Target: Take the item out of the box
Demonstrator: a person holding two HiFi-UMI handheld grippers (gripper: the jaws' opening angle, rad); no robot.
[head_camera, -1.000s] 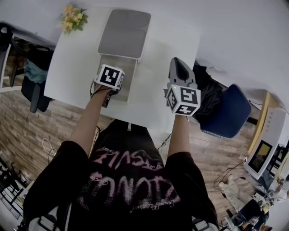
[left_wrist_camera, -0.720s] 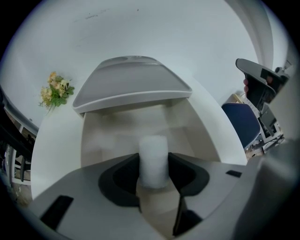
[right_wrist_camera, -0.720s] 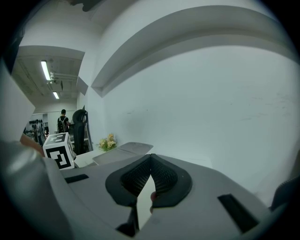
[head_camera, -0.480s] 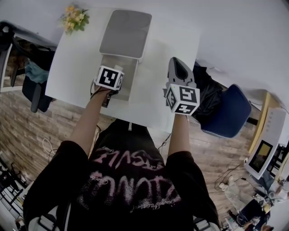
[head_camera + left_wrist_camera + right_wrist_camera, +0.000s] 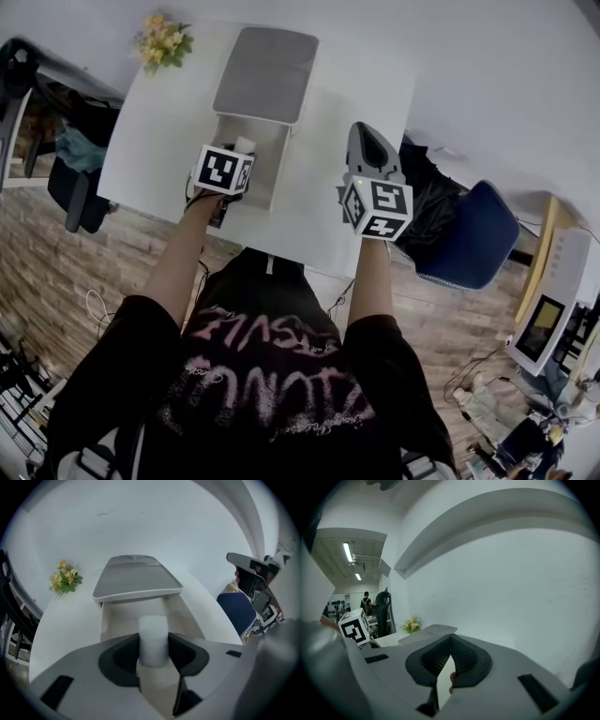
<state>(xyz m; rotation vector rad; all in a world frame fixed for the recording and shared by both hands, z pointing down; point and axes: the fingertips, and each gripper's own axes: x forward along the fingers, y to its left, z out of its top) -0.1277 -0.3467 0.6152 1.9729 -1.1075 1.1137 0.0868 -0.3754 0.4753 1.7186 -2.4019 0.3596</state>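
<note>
White item [image 5: 153,630] is seeming light, squashy | my left gripper [image 5: 153,654], jaws just closing, is pinching its sides at 9 and 3 o'clock | right gripper [image 5: 450,660] closed, empty

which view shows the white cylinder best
Left gripper view: the white cylinder stands centre frame, its front in full. Head view shows only a sliver of it over the box; right gripper view misses it.

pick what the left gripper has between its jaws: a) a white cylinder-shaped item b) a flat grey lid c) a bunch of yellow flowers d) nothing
A: in the left gripper view the left gripper has its jaws, which have just been closing, pressed on both sides of the white cylinder-shaped item, over the open white box.
</note>
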